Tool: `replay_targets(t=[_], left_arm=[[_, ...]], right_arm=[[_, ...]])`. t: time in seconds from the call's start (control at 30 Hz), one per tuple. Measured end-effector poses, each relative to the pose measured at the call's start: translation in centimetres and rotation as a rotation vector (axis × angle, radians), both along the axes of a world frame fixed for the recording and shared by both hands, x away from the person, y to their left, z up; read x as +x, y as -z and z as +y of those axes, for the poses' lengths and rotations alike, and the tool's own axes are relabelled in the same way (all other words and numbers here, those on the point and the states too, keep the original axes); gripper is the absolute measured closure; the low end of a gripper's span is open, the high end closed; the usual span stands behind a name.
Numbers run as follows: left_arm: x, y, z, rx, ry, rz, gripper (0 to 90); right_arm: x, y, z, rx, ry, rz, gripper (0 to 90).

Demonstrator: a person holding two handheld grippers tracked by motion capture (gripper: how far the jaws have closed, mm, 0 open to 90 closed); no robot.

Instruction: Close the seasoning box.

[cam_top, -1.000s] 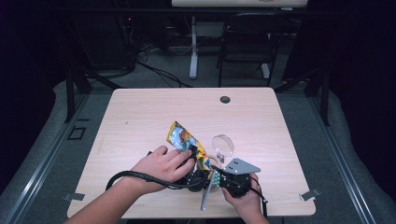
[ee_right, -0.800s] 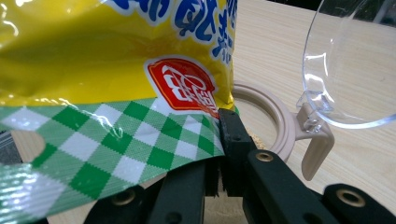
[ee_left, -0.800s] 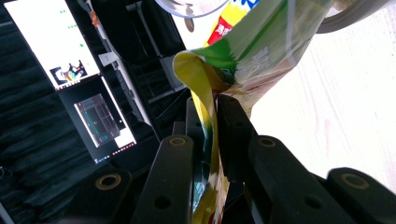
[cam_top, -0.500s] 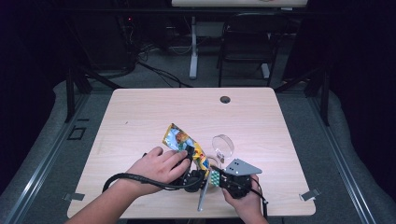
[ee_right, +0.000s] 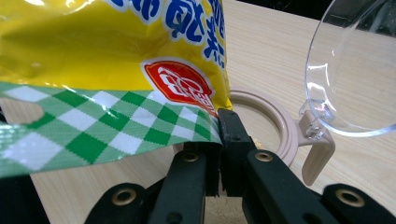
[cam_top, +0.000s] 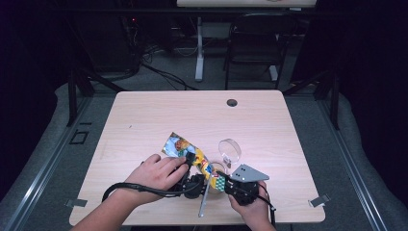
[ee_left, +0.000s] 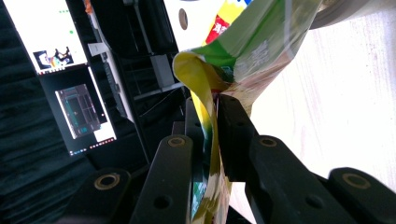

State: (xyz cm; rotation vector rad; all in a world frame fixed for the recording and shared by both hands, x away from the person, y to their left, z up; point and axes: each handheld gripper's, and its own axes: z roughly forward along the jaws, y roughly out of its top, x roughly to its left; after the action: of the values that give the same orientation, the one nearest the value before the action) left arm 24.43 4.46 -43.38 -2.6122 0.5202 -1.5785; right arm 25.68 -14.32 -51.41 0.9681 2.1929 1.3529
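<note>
A yellow snack bag (cam_top: pixel 185 149) with a green checked edge is held over the near middle of the wooden table (cam_top: pixel 159 115). My left gripper (cam_top: pixel 191 159) is shut on the bag's folded yellow edge (ee_left: pixel 208 116), jaws pinched tight on the film. From the right, my right gripper (cam_top: pixel 222 182) is shut on the green checked end of the snack bag (ee_right: pixel 116 126). Just behind the bag stands a small beige container (ee_right: pixel 282 128) with its clear hinged lid (ee_right: pixel 355 70) tipped up; from above the lid (cam_top: pixel 230 149) stands right of the bag.
A thin grey strip (cam_top: pixel 204 201) lies on the table near the front edge between the hands. A dark cable hole (cam_top: pixel 232 102) sits at the table's far side. A chair (cam_top: pixel 250 53) and desk legs stand beyond the table.
The left hand and the bag's free end have shifted slightly toward the near left. The right gripper has stayed put, and both grips are unchanged.
</note>
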Motion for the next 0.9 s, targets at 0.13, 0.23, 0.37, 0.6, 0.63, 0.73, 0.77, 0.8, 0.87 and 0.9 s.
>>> replay_targets(t=[0.13, 0.23, 0.37, 0.6, 0.63, 0.73, 0.77, 0.8, 0.87, 0.9], left_arm=[[0.0, 0.1, 0.2, -0.019, -0.003, 0.004, 83.4], [0.1, 0.2, 0.3, -0.04, -0.006, 0.006, 83.5], [0.1, 0.3, 0.5, -0.052, -0.009, 0.012, 83.4], [0.2, 0.3, 0.8, -0.068, -0.015, 0.022, 82.3], [0.2, 0.4, 0.9, -0.077, -0.021, 0.023, 82.0], [0.2, 0.4, 1.0, -0.087, -0.02, 0.025, 81.5], [0.2, 0.5, 1.1, -0.095, -0.028, 0.031, 81.3], [0.2, 0.5, 1.2, -0.104, -0.03, 0.035, 81.2], [0.3, 0.6, 1.3, -0.111, -0.033, 0.04, 80.9], [0.2, 0.6, 1.4, -0.12, -0.04, 0.043, 80.7]], right_arm=[[0.0, 0.0, 0.0, 0.0, -0.002, -0.004, 88.3], [0.0, 0.0, 0.0, 0.002, -0.002, -0.004, 88.3], [0.0, 0.0, 0.0, 0.003, 0.0, -0.005, 88.3], [0.1, 0.0, 0.0, 0.008, -0.002, -0.011, 88.3], [0.1, 0.0, 0.0, 0.009, -0.002, -0.013, 88.3], [0.1, 0.0, 0.0, 0.007, -0.003, -0.016, 88.3], [0.1, 0.0, 0.0, 0.011, -0.004, -0.016, 88.3], [0.1, 0.0, 0.0, 0.012, -0.004, -0.016, 88.3], [0.1, 0.0, 0.0, 0.012, -0.004, -0.017, 88.3], [0.1, 0.0, 0.0, 0.013, -0.004, -0.017, 88.3]])
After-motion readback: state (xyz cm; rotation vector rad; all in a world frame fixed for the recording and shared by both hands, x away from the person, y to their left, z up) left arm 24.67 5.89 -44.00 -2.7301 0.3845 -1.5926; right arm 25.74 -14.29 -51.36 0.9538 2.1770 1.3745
